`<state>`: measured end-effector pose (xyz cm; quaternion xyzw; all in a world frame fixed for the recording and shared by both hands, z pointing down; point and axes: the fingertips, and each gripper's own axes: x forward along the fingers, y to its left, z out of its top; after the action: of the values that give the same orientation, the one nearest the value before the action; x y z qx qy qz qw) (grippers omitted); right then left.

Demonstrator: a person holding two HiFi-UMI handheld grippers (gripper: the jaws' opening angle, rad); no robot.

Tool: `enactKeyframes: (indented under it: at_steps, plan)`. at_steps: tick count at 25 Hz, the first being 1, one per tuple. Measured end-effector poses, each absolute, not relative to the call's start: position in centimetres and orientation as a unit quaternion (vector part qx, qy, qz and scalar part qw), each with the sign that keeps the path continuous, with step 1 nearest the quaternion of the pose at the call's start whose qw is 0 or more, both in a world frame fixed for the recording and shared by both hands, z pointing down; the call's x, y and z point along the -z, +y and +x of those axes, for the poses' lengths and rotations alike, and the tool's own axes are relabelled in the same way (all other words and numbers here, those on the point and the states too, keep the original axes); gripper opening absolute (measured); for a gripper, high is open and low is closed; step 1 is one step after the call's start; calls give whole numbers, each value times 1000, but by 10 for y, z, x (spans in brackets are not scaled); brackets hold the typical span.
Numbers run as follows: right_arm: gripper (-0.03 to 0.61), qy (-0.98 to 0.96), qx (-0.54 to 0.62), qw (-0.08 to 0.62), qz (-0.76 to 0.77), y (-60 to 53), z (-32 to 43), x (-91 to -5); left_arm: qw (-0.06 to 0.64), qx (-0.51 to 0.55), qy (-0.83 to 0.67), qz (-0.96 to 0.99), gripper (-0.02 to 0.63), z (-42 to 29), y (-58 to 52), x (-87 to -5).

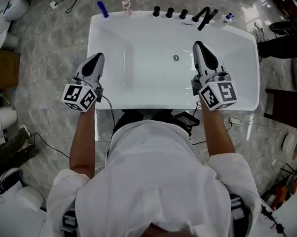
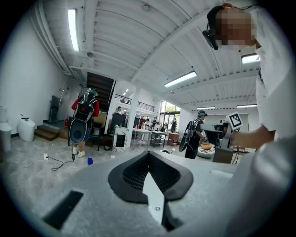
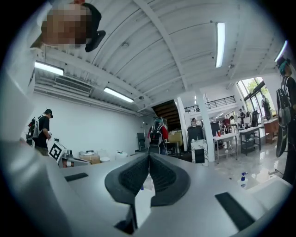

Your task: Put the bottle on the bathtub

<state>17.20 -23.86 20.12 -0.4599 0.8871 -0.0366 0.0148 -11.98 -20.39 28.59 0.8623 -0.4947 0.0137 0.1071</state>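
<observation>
1. Grey marbled floor all round a white bathtub (image 1: 141, 66); beyond both grippers, an open hall with white ceiling beams and strip lights.
2. On the left gripper (image 2: 149, 156), fingers (image 2: 132, 175) pressed together tip to tip, nothing between them.
3. On the right gripper (image 3: 149, 159), fingers (image 3: 163, 178) closed in the same way, empty.
4. From the head view: left gripper just off the tub's left side near the front corner, right gripper over the basin, to the right of the drain (image 1: 176, 58). Both marker cubes turned toward the person in white.
5. Pale pink bottle (image 1: 126, 5) upright at the tub's far rim, toward its left end, near a blue bottle (image 1: 102, 9) at the corner. Well apart from both grippers.
6. Further along that rim: three black tap knobs (image 1: 170, 12), a black spout (image 1: 206, 17), then a small spray bottle (image 1: 227, 18).
</observation>
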Motion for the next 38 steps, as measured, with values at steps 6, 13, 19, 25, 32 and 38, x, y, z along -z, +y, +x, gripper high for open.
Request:
enactKeyframes:
  at_steps: [6,13,19,25,32,38]
  plan:
    - [14,893,0,30,-448,-218,183,-155,85,8,-496,864,17,-126,-182,-243]
    - [14,894,20,36,-446,-187,186,-153,63,31,-503,861,17,-142,-158,-198]
    - [12,901,38,24,-431,-169,184,-176,66,41,-505,860,17,-142,-145,-192]
    - [12,891,64,22,-449,-161,197,-199,81,33,-500,862,17,-134,-142,-207]
    - [12,894,85,33,-439,-156,190,-205,112,28,-467,877,18,-102,-141,-222]
    - [12,901,89,26,-425,-154,178,-211,96,16,-465,880,18,-87,-146,-223]
